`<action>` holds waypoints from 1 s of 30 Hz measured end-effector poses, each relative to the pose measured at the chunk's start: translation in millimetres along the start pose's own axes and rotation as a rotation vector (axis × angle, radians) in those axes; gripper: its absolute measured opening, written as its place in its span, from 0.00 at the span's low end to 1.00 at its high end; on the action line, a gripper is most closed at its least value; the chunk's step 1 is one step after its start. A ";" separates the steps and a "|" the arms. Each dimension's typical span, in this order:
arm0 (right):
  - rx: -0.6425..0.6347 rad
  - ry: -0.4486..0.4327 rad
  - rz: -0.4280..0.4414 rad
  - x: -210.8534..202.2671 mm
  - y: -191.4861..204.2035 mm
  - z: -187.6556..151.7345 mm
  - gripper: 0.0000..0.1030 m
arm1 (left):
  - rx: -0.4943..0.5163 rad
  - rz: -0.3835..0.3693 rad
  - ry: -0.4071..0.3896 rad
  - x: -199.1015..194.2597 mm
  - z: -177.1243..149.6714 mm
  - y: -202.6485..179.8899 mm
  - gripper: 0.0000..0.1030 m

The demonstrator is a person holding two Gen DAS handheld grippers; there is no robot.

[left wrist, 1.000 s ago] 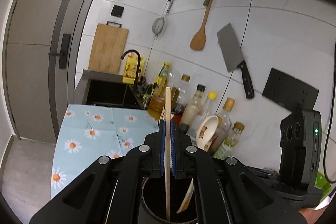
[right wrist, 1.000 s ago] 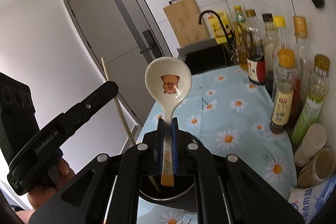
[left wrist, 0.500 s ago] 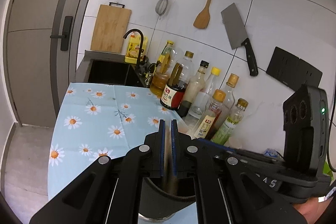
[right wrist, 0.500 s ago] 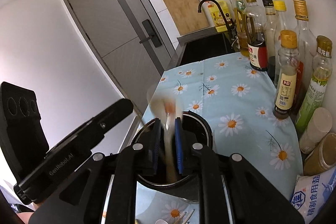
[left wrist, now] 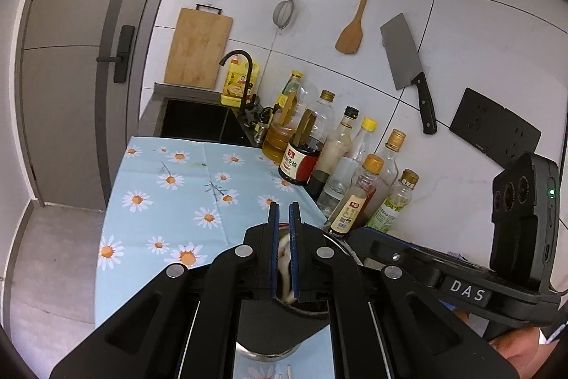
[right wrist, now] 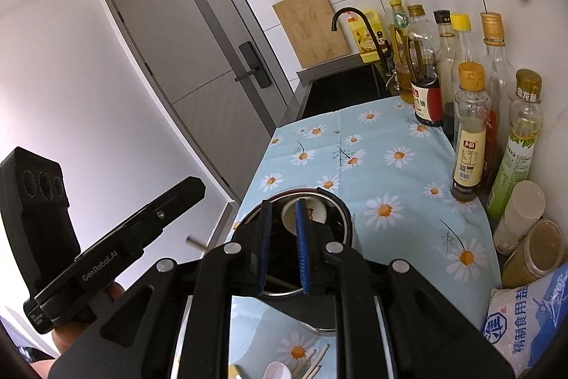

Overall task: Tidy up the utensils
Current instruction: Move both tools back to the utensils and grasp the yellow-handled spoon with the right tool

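Note:
A dark metal utensil holder (right wrist: 342,214) stands on the daisy cloth just under both grippers. The white bear-print spoon (right wrist: 314,210) sits inside it, bowl up against the far rim. My right gripper (right wrist: 283,206) hangs over the holder, open a little, and its blue pads do not touch the spoon. A wooden chopstick (right wrist: 194,242) leans out over the holder's left rim, blurred. My left gripper (left wrist: 284,206) is shut above the holder (left wrist: 269,333). Only a pale blur shows in the slit between its pads, and nothing sticks up from them.
Sauce and oil bottles (right wrist: 468,137) line the wall on the right, with two jars (right wrist: 532,251) and a salt bag (right wrist: 525,318) nearer. A loose white spoon (right wrist: 280,372) and chopsticks (right wrist: 314,363) lie on the cloth (left wrist: 170,187) below the holder. The sink (left wrist: 198,123) is beyond.
The right gripper lowered the spoon into the holder and let it go. The left gripper dipped too, and the chopstick that stood upright between its pads is now down in the holder.

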State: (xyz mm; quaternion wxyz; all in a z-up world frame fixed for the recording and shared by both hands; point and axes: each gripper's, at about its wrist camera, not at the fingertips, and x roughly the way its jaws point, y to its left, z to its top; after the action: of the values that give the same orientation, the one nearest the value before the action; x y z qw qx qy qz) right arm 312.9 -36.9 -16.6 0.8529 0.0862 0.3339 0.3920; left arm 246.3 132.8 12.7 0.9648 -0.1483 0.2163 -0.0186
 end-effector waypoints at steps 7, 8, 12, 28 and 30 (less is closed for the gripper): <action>-0.025 -0.014 0.017 -22.8 12.0 -0.8 0.18 | -0.037 0.057 0.003 -28.1 -1.1 5.4 0.27; -0.028 -0.015 0.021 -26.6 13.5 -2.1 0.20 | -0.052 0.062 0.004 -32.6 -1.9 8.0 0.27; -0.027 -0.006 0.032 -37.2 16.5 -10.0 0.23 | -0.092 0.067 0.017 -48.7 -8.7 15.8 0.27; -0.222 0.210 0.043 -39.1 35.0 -55.9 0.25 | -0.212 0.093 0.203 -83.5 -81.9 36.3 0.30; -0.253 0.255 0.055 -35.1 38.3 -61.5 0.31 | -0.225 0.109 0.215 -87.5 -90.7 39.9 0.35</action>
State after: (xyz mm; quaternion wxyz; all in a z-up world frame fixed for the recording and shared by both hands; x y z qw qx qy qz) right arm 233.8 -43.4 -30.2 0.7965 -0.0633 0.3849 0.4620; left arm 127.5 154.5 -41.2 0.9130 -0.2407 0.3265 0.0424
